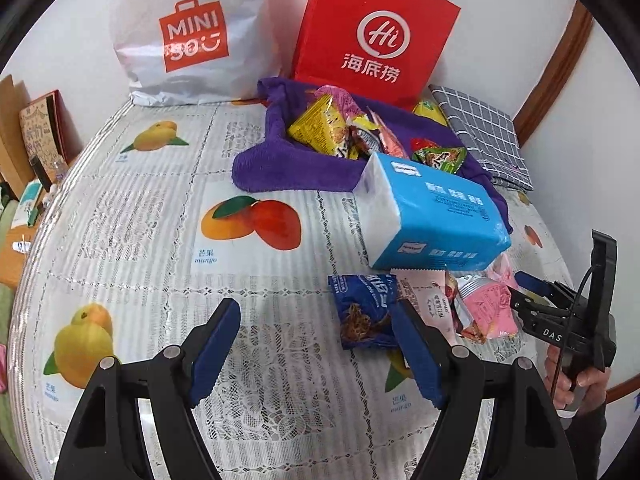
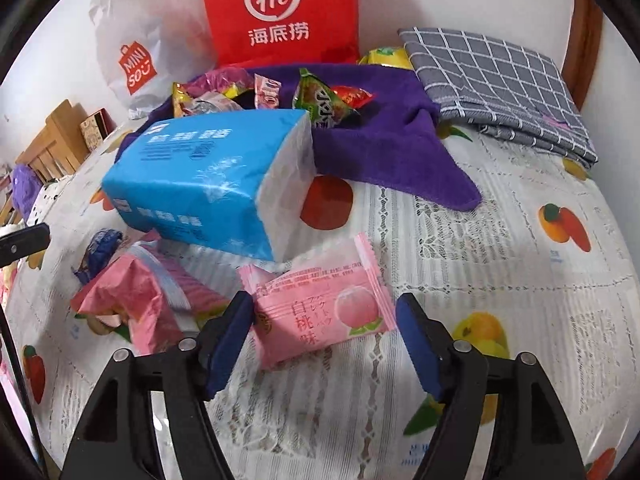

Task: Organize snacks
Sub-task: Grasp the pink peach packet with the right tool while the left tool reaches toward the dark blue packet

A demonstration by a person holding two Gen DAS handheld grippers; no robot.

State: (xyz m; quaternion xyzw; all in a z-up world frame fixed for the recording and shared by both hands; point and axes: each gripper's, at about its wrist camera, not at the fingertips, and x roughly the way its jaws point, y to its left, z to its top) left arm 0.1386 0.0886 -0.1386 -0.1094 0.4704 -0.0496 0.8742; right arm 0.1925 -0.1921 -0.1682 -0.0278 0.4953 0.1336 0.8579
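My right hand-held gripper point(image 2: 324, 340) stands apart, the pink peach snack packet point(image 2: 320, 314) lying between its pads on the bench point(image 2: 500, 248), unpinched. My left hand-held gripper point(image 1: 316, 348) is apart too, a blue snack packet point(image 1: 366, 310) just beyond its right pad.

Each gripper has two black plastic arms with triangular cut-outs, silver round rivets at the pivots, and dark blue rectangular finger pads: left gripper point(image 1: 316, 350), right gripper point(image 2: 324, 344). From the left wrist view, the right gripper body point(image 1: 560, 320) is black, carries white lettering "DAS", and has a thin black cable.
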